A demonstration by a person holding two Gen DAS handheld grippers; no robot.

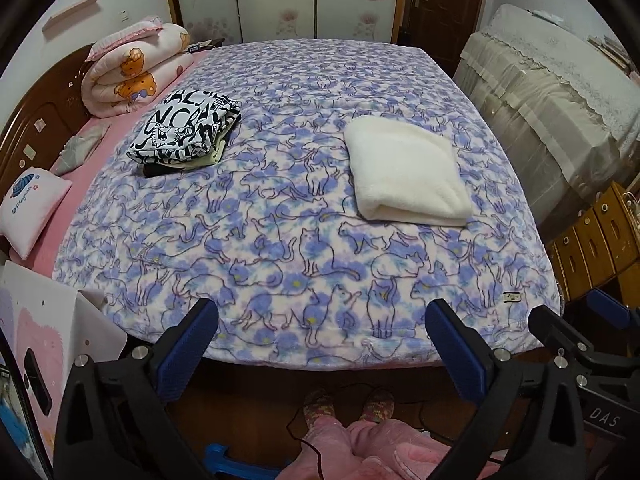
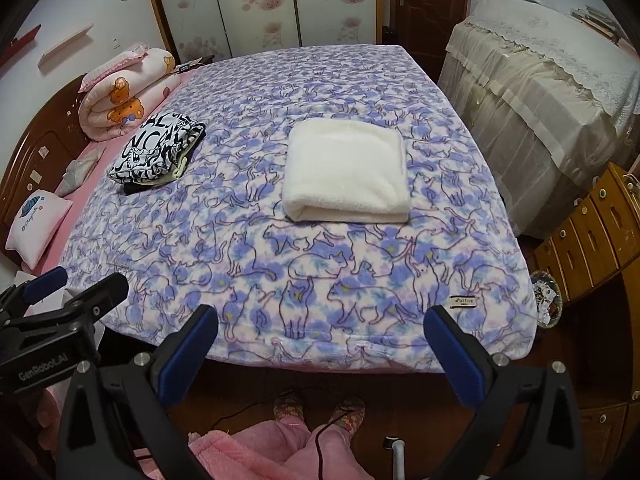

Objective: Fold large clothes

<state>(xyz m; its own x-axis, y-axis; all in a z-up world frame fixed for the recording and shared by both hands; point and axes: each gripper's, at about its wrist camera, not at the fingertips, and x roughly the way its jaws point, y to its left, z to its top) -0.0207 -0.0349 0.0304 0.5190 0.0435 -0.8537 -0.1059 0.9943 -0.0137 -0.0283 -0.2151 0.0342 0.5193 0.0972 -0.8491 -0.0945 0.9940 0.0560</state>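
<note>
The white garment (image 2: 346, 170) sits neatly folded at twelve o'clock on the cat-print bed (image 2: 400, 288), left gripper (image 1: 320, 336) and right gripper (image 2: 320, 336) both wide and empty, so this fold looks finished.

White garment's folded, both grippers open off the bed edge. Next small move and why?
Probably reach the right gripper forward to the folded white garment and move it toward the black-and-white stack. It already lies folded flat on the cat-print blanket, apart from that stack, and both it and the left gripper are open and empty.
</note>
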